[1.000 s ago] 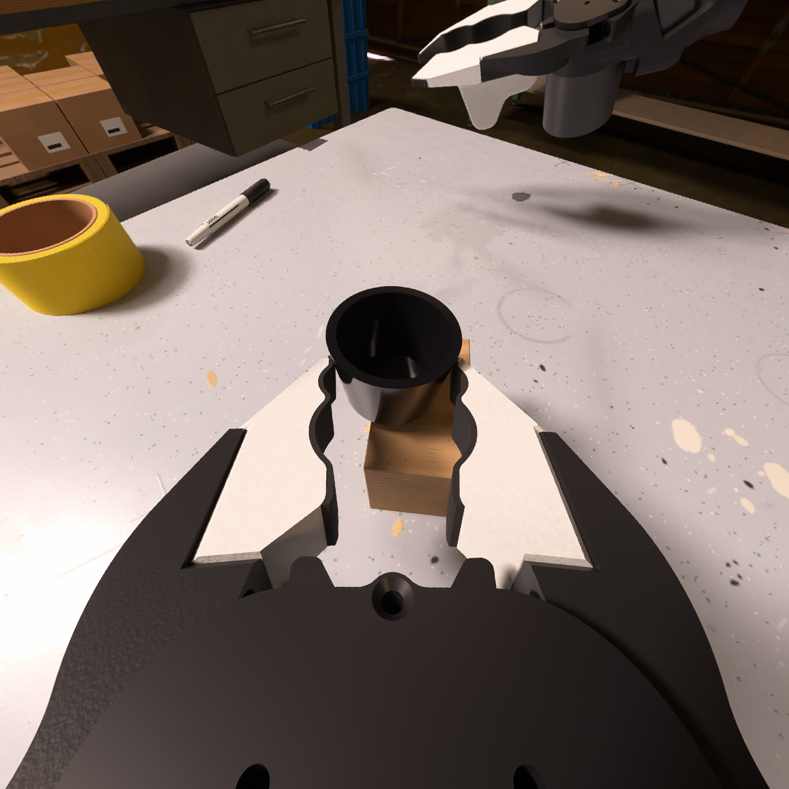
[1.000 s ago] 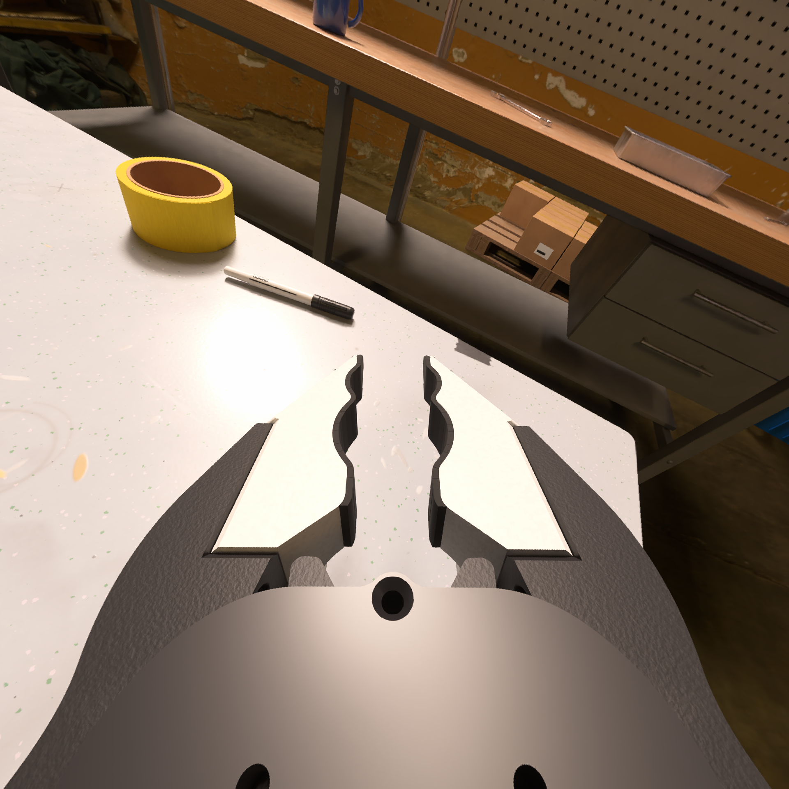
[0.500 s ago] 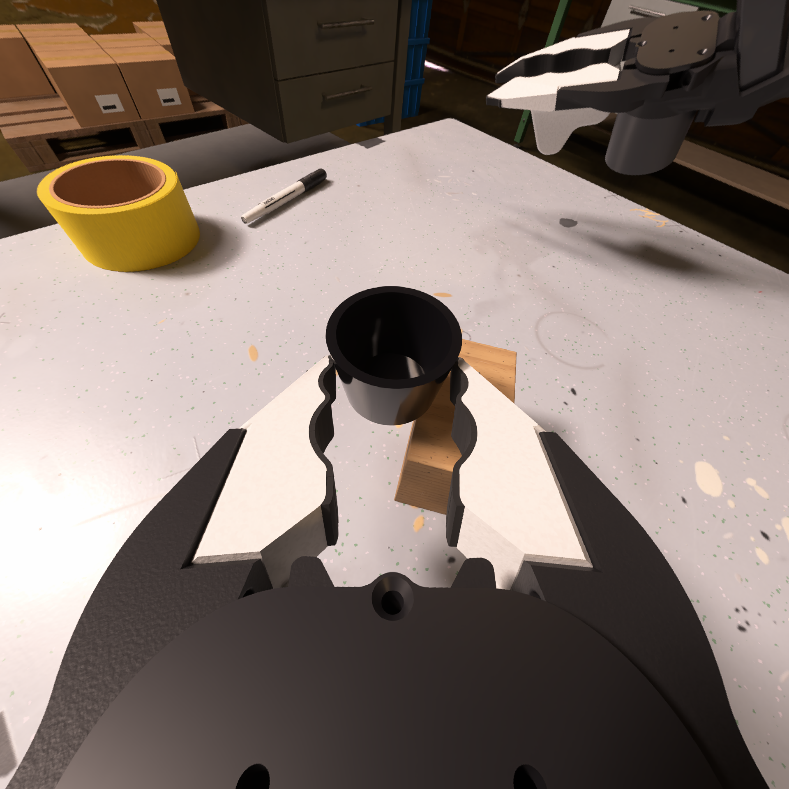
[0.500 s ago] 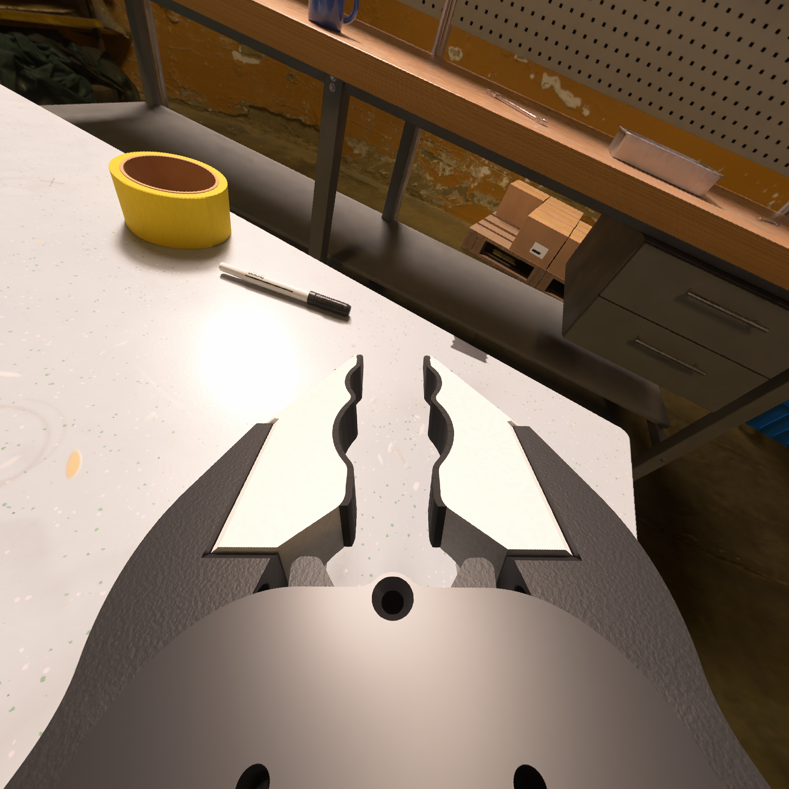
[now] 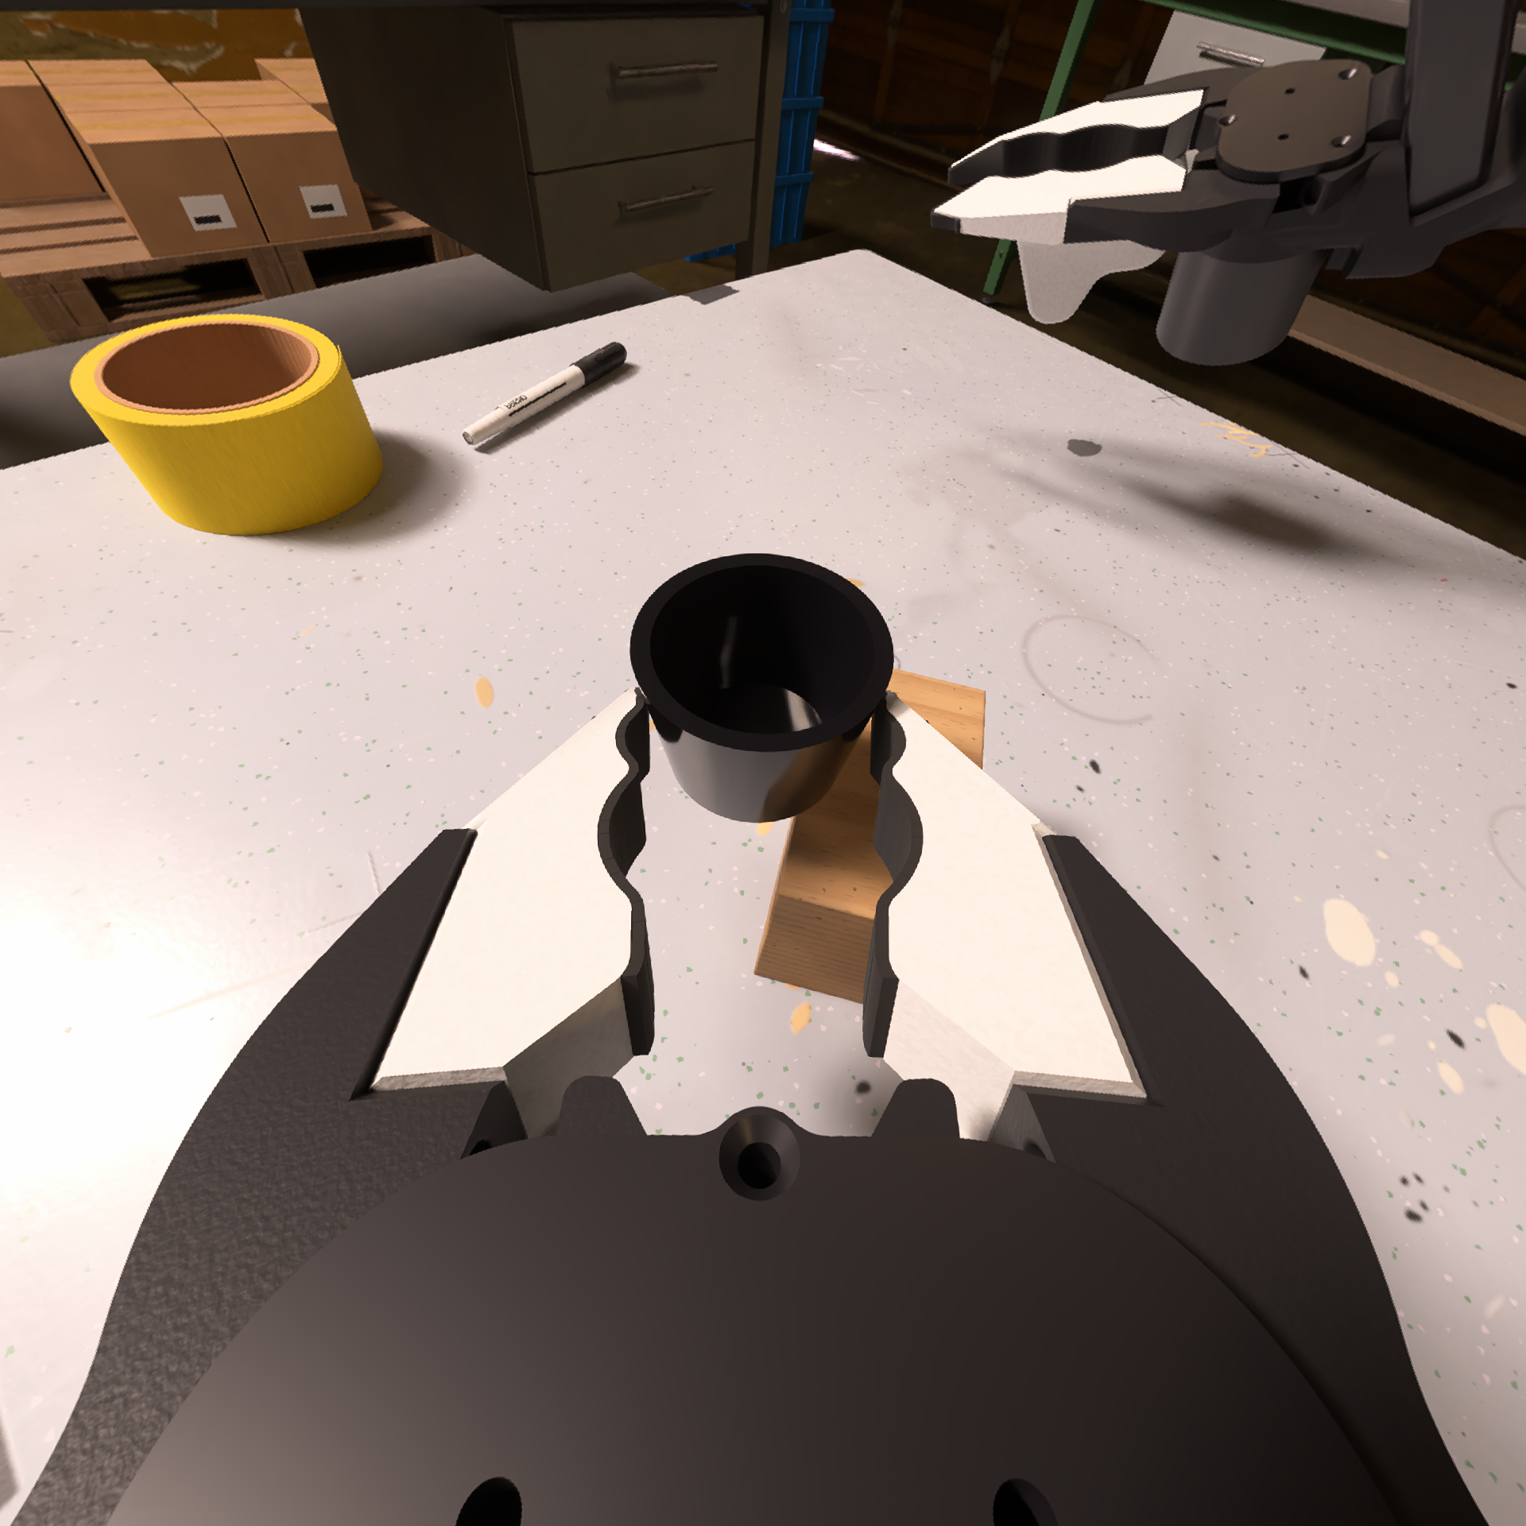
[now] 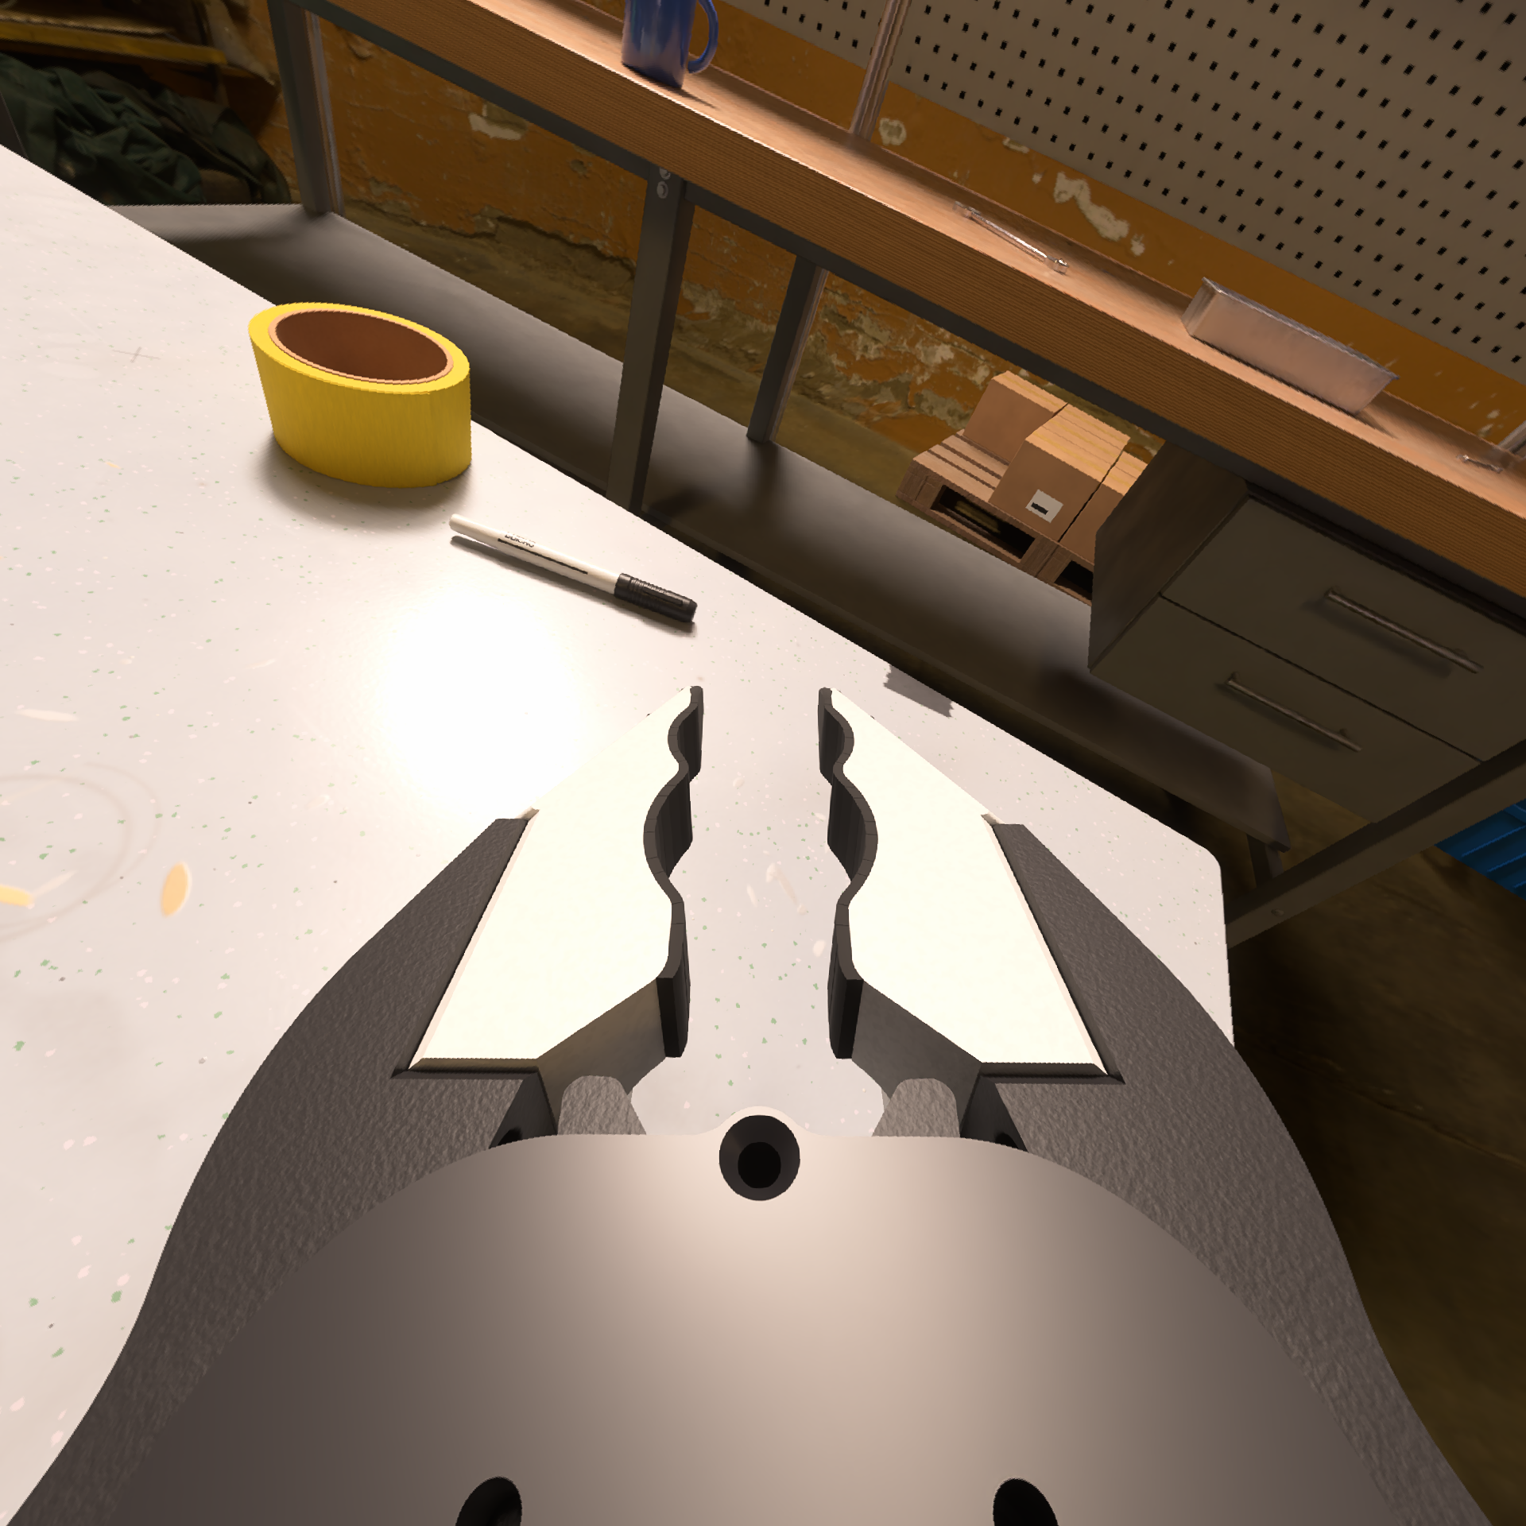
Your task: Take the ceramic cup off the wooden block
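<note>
My left gripper (image 5: 760, 710) is shut on a black ceramic cup (image 5: 755, 764) and holds it upright in the air, clear of the wooden block (image 5: 834, 875). The block lies on the white table (image 5: 330, 743) just below and to the right of the cup. My right gripper (image 6: 760, 702) is open and empty, above the table near its far corner. It also shows in the left wrist view (image 5: 1065, 177) at the top right, hovering high. The cup and block are out of the right wrist view.
A yellow tape roll (image 5: 223, 421) and a marker pen (image 5: 545, 392) lie at the table's far left; both also show in the right wrist view, the roll (image 6: 363, 396) and the pen (image 6: 574, 570). A drawer cabinet (image 5: 611, 132) and cardboard boxes (image 5: 173, 173) stand beyond the table edge.
My left gripper has lifted the cup off the block and carried it left, so the block now lies off to the right. The right gripper has barely moved.
</note>
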Tool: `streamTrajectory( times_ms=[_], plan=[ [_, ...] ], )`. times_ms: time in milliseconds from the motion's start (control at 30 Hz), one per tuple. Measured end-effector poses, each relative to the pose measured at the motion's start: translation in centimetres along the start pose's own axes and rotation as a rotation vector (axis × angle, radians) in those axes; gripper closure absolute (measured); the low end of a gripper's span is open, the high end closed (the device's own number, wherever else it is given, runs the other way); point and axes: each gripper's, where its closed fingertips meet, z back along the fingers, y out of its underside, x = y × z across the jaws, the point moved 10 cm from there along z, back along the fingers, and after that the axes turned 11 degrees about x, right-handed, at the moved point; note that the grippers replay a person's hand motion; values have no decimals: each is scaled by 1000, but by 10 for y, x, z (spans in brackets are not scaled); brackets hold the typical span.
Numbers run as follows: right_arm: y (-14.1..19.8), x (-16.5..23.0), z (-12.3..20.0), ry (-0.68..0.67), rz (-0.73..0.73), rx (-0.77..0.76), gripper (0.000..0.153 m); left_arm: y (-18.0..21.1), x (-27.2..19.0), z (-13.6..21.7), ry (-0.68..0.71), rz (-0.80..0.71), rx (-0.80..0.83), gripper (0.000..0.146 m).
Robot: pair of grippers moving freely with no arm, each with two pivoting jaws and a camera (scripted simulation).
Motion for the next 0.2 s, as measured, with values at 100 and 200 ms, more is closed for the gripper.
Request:
streamTrajectory(
  times_ms=[100,200],
  plan=[
    [0,0,0,-2,-1,-1,125,0,0,0,2,-1,0,92],
    [0,0,1,-4,-2,-2,125,-1,0,1,0,-6,-5,92]
  ],
)
